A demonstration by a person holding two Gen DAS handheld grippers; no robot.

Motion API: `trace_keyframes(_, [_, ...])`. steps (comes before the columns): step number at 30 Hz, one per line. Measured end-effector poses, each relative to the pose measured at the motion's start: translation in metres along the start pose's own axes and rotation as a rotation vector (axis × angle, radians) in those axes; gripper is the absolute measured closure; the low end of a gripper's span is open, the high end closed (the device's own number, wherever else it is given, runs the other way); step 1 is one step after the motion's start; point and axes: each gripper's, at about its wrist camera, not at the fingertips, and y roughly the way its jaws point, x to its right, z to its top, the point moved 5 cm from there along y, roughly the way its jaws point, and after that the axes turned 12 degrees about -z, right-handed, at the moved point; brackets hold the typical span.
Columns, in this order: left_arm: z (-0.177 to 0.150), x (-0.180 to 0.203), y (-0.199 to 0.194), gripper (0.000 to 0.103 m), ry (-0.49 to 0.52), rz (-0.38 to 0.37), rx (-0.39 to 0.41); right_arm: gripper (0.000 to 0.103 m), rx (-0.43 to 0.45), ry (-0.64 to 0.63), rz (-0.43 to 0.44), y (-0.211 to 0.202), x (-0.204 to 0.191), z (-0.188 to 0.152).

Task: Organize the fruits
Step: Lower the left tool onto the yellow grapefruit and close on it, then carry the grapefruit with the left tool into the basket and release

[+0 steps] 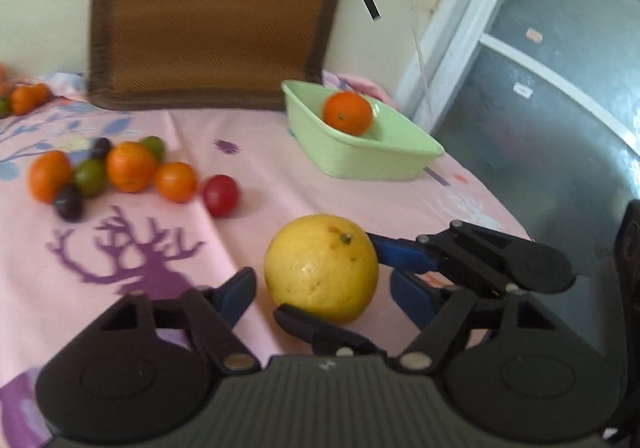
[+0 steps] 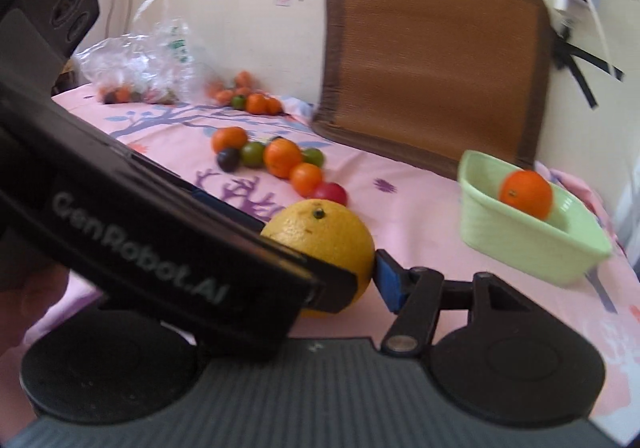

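A large yellow citrus fruit [image 1: 322, 267] sits on the pink cloth. My left gripper [image 1: 324, 294] is open with its blue-padded fingers either side of the fruit, not touching. My right gripper [image 2: 320, 272] closes around the same fruit [image 2: 324, 240] from the right; its blue pad [image 2: 387, 280] touches the fruit, and its other finger is hidden behind the left gripper's body. An orange [image 1: 347, 113] lies in the green basket [image 1: 372, 160], also in the right wrist view [image 2: 532, 236].
A cluster of oranges, green, dark and red fruits [image 1: 128, 168] lies left on the cloth. More fruit [image 2: 256, 102] and a plastic bag [image 2: 144, 56] sit at the far back. A brown cushion [image 1: 212, 16] leans on the wall. The table edge drops off at the right.
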Motion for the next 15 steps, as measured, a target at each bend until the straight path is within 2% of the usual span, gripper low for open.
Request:
trace_keyframes(2, [0.001,0.003,0.01,0.037,-0.006,-0.018,-0.018,0.037,-0.01,0.029,-0.006,0.001,0.01,-0.006])
trace_keyframes(6, [0.008,0.015,0.018,0.038,0.033,0.001,-0.027,0.038,-0.001,0.081,-0.015,0.004,0.023,-0.009])
trace_keyframes(11, [0.054,0.038,0.027,0.038,0.104,-0.014,0.023,0.038,0.148,0.087,-0.111,-0.001,0.05,0.005])
trace_keyframes(15, [0.095,0.058,0.06,0.038,0.181,-0.021,0.056,0.038,0.221,0.116,-0.216,0.014,0.088,0.023])
